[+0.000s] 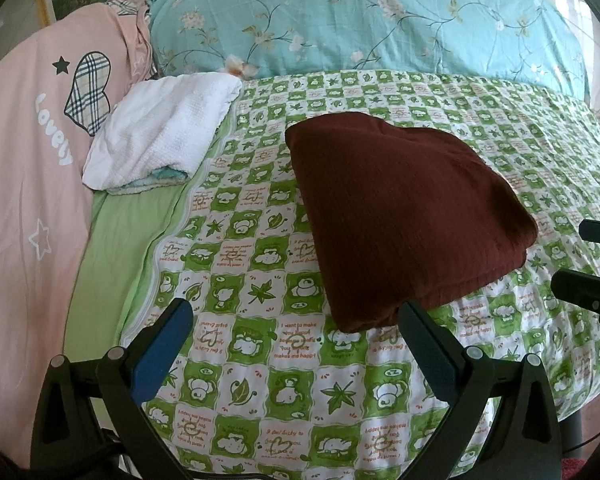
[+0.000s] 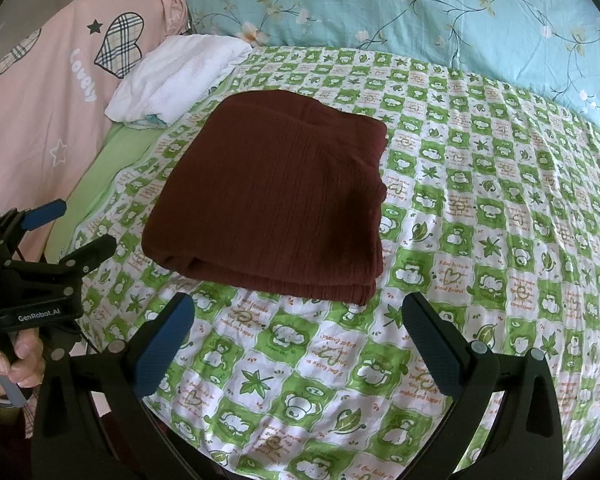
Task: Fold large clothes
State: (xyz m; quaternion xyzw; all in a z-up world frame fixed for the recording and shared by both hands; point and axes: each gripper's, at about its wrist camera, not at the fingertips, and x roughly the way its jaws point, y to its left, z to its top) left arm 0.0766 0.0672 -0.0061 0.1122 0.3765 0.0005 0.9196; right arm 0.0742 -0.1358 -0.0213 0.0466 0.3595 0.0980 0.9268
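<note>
A dark maroon ribbed garment lies folded into a thick rectangle on the green-and-white patterned bedspread. It also shows in the right wrist view. My left gripper is open and empty, just short of the garment's near corner. My right gripper is open and empty, just in front of the garment's near folded edge. The left gripper shows at the left edge of the right wrist view, and the right gripper at the right edge of the left wrist view.
A folded white towel lies at the back left beside a pink quilt. A light blue floral pillow lies along the head of the bed. A plain green sheet strip runs along the left.
</note>
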